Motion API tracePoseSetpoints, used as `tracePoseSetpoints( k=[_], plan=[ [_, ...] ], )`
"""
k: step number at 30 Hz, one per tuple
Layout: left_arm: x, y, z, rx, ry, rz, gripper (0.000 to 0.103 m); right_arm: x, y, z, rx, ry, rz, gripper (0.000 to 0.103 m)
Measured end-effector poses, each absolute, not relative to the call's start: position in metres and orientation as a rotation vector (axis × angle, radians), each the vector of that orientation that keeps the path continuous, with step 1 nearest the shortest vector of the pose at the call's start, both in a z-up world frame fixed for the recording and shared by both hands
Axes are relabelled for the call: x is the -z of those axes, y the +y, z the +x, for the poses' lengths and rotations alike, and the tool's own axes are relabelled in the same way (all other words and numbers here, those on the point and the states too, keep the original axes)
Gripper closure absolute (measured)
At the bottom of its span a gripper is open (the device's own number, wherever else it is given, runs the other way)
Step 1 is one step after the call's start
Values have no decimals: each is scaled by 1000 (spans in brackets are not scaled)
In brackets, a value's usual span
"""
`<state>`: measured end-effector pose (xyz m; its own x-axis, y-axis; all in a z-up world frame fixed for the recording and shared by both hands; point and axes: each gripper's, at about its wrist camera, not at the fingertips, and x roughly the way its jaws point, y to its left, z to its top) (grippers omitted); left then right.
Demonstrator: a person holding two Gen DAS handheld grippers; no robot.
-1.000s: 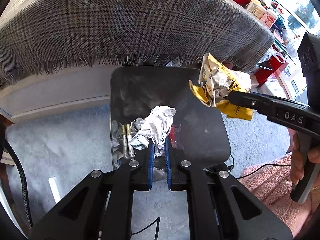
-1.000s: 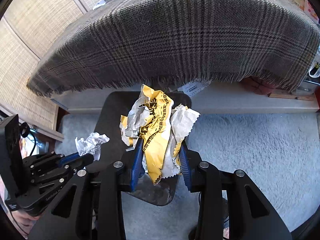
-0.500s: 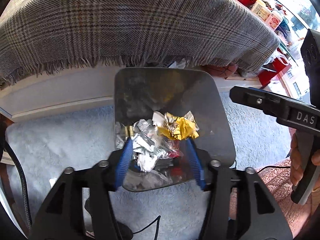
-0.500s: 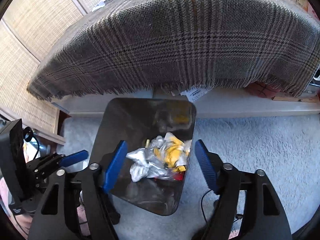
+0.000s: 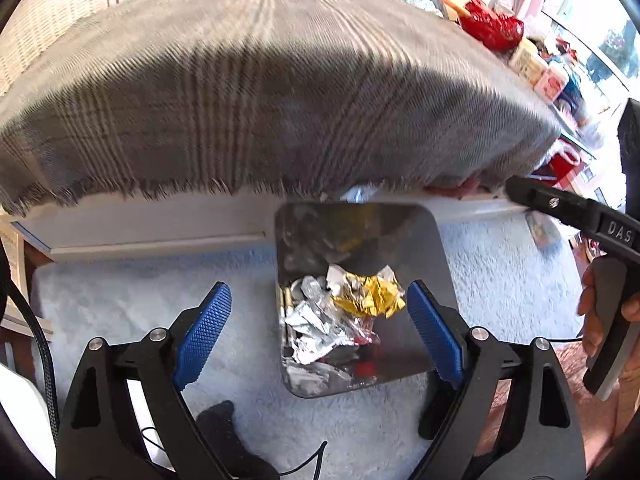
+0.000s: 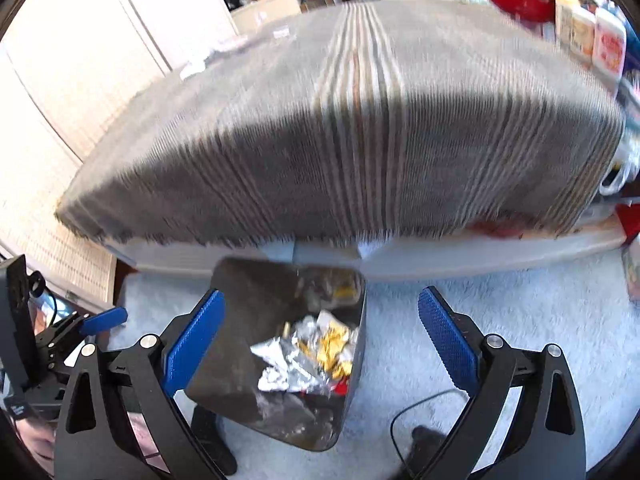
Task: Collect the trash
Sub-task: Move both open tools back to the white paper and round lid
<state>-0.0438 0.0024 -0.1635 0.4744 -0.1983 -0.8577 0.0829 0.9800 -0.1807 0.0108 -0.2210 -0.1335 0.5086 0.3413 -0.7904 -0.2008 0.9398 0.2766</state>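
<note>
A dark metal trash bin (image 5: 432, 248) stands on the pale blue carpet below the table edge; it also shows in the right wrist view (image 6: 240, 360). Inside lie a crumpled yellow wrapper (image 5: 370, 294) and crumpled silvery-white paper (image 5: 316, 326), seen too in the right wrist view as the wrapper (image 6: 332, 346) and paper (image 6: 280, 364). My left gripper (image 5: 320, 336) is open and empty above the bin. My right gripper (image 6: 320, 348) is open and empty above it; one of its fingers (image 5: 560, 208) enters the left wrist view from the right.
A table draped in a grey plaid cloth (image 5: 260, 100) overhangs the bin's far side. Red items (image 5: 492, 28) and boxes crowd the far right. A black cable (image 6: 416, 408) lies on the carpet. A wicker screen (image 6: 52, 240) stands at left.
Both grippers opened and dropped the white paper and yellow wrapper into the bin, then rose and pulled back with jaws wide. The view now tilts up toward the table.
</note>
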Motion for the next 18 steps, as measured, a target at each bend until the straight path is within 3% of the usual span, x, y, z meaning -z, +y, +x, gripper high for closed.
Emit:
tracePoseSetpoints(
  k=[11, 18],
  plan=[
    [45, 44, 11, 67, 888, -31, 18, 12, -232, 76, -306, 789, 72, 4],
    [16, 61, 63, 19, 851, 13, 18, -10, -214, 127, -335, 768, 58, 4]
  ],
)
